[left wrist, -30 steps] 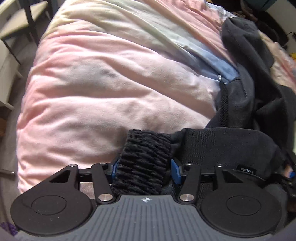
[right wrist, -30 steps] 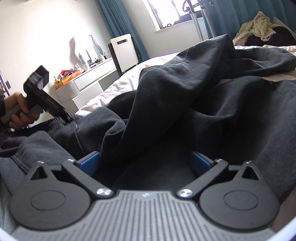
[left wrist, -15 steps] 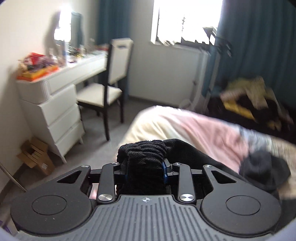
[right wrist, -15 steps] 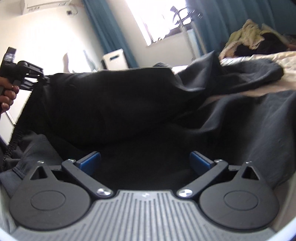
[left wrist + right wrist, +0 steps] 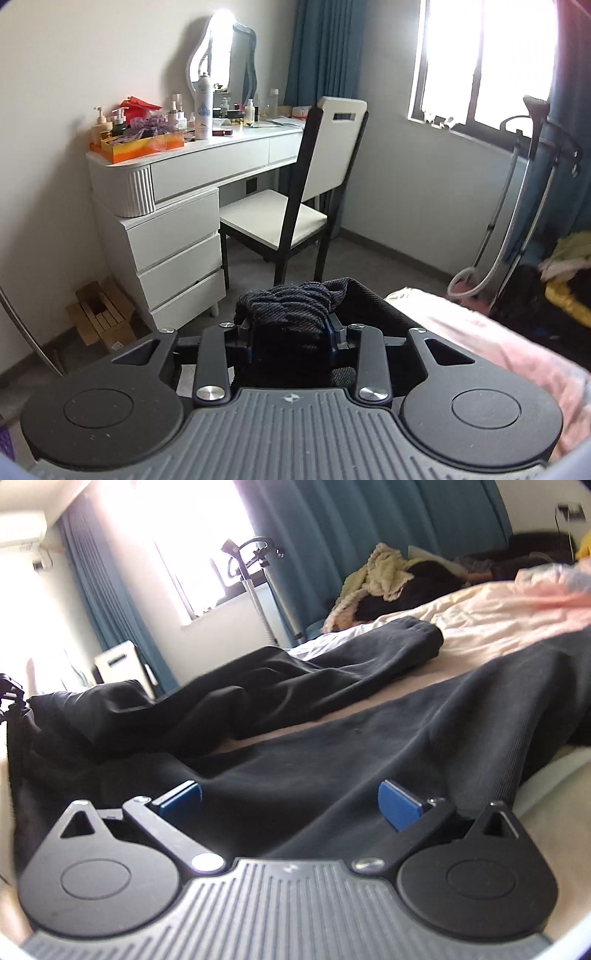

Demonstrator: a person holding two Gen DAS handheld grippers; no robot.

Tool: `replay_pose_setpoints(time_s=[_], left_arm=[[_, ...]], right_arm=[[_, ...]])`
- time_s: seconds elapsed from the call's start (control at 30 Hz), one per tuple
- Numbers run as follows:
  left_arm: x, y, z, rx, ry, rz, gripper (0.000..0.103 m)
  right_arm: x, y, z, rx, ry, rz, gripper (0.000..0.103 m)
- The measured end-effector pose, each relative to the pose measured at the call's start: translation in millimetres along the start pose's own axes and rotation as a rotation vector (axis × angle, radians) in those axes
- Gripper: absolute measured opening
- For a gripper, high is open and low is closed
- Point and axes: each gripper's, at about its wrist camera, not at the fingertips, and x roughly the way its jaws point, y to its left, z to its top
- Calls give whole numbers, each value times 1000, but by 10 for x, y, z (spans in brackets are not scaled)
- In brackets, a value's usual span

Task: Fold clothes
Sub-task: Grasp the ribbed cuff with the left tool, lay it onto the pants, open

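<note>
The left gripper (image 5: 291,338) clamps a bunched ribbed cuff (image 5: 288,308) — black garment (image 5: 369,306) — facing a chair (image 5: 295,206).

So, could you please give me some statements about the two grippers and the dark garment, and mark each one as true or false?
1. The left gripper is shut on the ribbed waistband. True.
2. The right gripper is clamped on the dark garment. False: its jaws stand wide open, with the cloth lying between them.
3. A white chair stands at the dressing table. True.
4. The garment is folded into a neat square. False: it lies spread over the bed.
</note>
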Motion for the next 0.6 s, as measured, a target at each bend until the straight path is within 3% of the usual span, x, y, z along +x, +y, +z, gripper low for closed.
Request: replay_pose_setpoints(time_s=[0.07,0.17,0.2,0.3,0.43,0.53,0.6], left_arm=[[251,-158,-202,83,13,4,45],[517,-341,-420,126,72,-6,54],[528,-370,-464,129,81,-18,66],[562,-457,-595,139,106,-55,89],[383,-465,-716,112,113,-41,93],[75,-364,-834,41,102,-87,93],[-270,-334,-919,39,53,-131,94]], right_arm=[[72,0,-28,-28,-1,-16,103],[148,2,-43,-47,2,-30,103],[174,3,-48,-53,3,-35,103],[250,5,-64,-72,7,-48,103],[351,8,-84,-97,11,-67,103],[426,10,-99,-116,15,-80,103],[332,16,-57,-94,-6,-79,103]])
